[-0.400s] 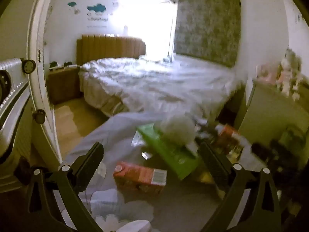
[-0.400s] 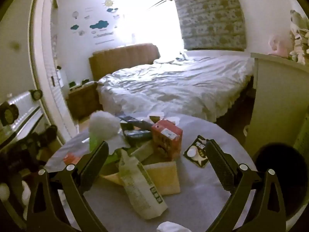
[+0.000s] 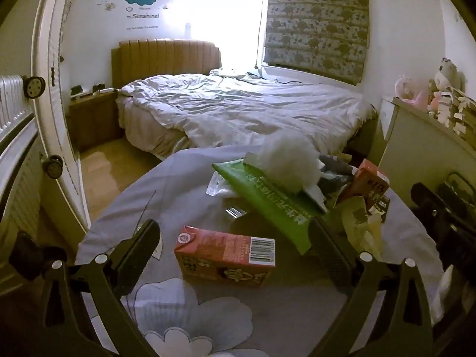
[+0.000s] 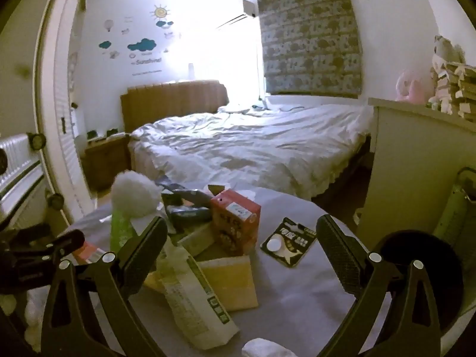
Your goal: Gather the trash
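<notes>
A heap of trash lies on a round table with a grey cloth (image 3: 166, 184). In the left wrist view a red carton (image 3: 226, 255) lies on its side just ahead of my open, empty left gripper (image 3: 235, 253). Behind it are a green flat box (image 3: 267, 199), a white fluffy ball (image 3: 288, 163) and a second red carton (image 3: 369, 178). In the right wrist view my right gripper (image 4: 241, 241) is open and empty above a yellow box (image 4: 229, 279), a white paper bag (image 4: 190, 294), an upright red carton (image 4: 235, 220) and a black blister card (image 4: 288, 244).
An unmade bed (image 3: 238, 110) stands behind the table. A white cabinet with toys (image 3: 425, 148) is at the right. A dark round bin (image 4: 416, 267) sits low at the right. A white door frame (image 3: 50, 119) and a radiator (image 3: 15, 104) are at the left.
Both grippers have moved closer to the trash heap. The red carton now lies nearer between the left fingers. Both stay open.
</notes>
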